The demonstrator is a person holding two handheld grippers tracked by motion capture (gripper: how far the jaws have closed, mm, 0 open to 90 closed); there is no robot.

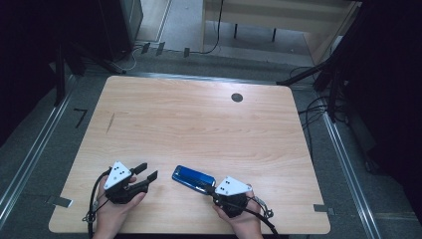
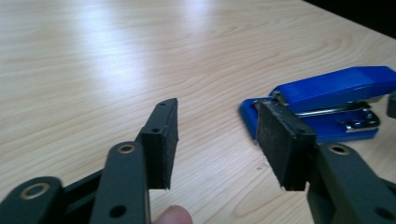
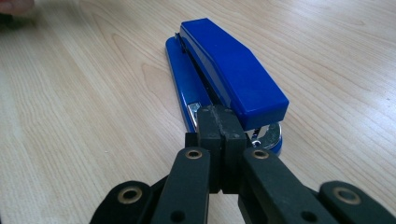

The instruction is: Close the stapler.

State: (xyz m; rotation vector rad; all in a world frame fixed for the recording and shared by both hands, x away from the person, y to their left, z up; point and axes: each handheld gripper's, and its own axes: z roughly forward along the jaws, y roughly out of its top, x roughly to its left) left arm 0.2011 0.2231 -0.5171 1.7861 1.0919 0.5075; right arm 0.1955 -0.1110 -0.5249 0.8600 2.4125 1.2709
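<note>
A blue stapler (image 1: 193, 178) lies flat on the wooden table (image 1: 199, 119) near its front edge, between my two hands. My left gripper (image 1: 148, 171) rests to its left with its jaws open and nothing between them. In the left gripper view the stapler (image 2: 334, 88) lies beyond the right pad, apart from my left gripper (image 2: 217, 140). My right gripper (image 1: 211, 189) is at the stapler's right end. In the right gripper view my right gripper (image 3: 220, 116) has its pads pressed together, tips against the stapler's (image 3: 229, 70) hinged rear end, with nothing gripped.
A small dark round grommet (image 1: 237, 97) sits in the tabletop at the back right. Cables (image 1: 313, 107) trail on the floor past the table's right side, and dark stands flank both far corners.
</note>
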